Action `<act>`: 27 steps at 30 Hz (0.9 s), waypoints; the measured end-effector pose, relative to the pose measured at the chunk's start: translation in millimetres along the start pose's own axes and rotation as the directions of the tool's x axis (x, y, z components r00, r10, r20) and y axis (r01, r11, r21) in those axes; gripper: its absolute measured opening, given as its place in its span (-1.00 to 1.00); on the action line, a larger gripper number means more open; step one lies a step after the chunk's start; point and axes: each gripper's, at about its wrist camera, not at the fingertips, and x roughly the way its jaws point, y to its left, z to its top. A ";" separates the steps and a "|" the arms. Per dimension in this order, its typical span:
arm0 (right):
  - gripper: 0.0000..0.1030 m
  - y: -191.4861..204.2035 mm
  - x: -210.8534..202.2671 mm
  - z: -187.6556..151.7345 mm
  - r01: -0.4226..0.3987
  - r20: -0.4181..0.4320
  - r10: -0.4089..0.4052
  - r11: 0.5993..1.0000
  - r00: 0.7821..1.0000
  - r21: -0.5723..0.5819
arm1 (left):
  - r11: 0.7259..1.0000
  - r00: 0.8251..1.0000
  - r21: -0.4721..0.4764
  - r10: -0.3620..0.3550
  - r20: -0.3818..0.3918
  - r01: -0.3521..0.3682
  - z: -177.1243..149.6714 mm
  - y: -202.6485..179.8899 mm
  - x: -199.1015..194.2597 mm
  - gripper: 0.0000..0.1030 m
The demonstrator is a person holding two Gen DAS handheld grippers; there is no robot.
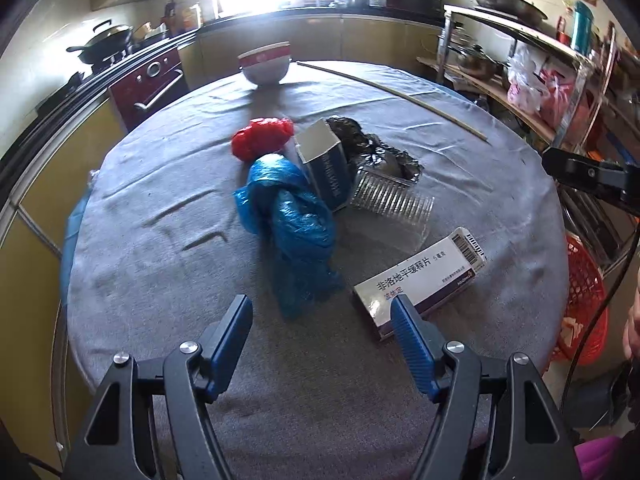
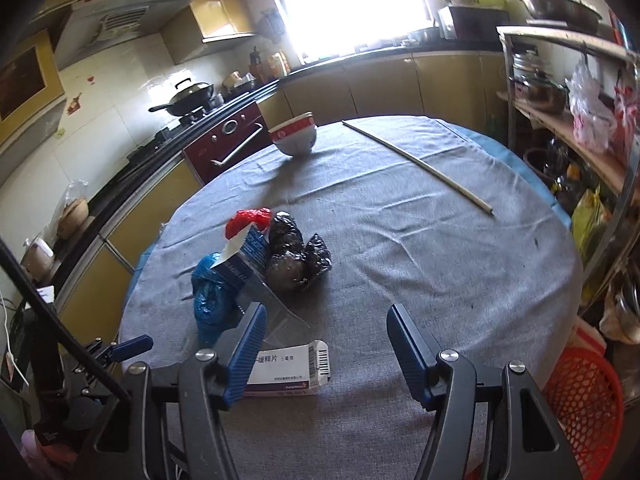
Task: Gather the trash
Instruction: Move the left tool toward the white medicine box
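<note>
Both grippers, left [image 1: 322, 322] and right [image 2: 326, 330], hover with fingers wide and empty. The white medicine box [image 1: 420, 280] on the grey surface [image 1: 160, 280] looks light and crushable. Pinch it gently across its narrow sides.

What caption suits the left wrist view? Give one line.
Open left gripper above crumpled blue plastic bag and white medicine box on grey-clothed round table.

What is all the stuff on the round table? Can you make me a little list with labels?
table: round table under a grey cloth
trash pile: blue plastic bag, red plastic bag, dark blue box, black crumpled bag, clear plastic tray
nearest trash: white medicine box, lying flat
not trash: bowl and long thin stick at the far side
bin: red basket beside the table
left gripper: open, empty
right gripper: open, empty
</note>
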 end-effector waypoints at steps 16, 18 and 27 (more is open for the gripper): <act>0.29 -35.5 -22.6 -6.9 0.025 0.024 -0.028 0.996 0.999 0.089 | 0.999 1.000 0.027 -0.017 0.001 0.017 4.3 -14.7 -1.2 0.40; 0.29 -37.1 -25.6 -7.8 0.022 0.029 -0.025 0.996 0.999 0.091 | 0.999 1.000 0.036 -0.022 0.003 0.022 5.6 -12.6 -0.2 0.40; 0.29 -49.4 -30.7 -14.1 0.016 0.029 -0.020 0.994 0.999 0.110 | 0.984 0.992 0.125 -0.127 -0.023 0.129 13.9 -17.6 16.0 0.40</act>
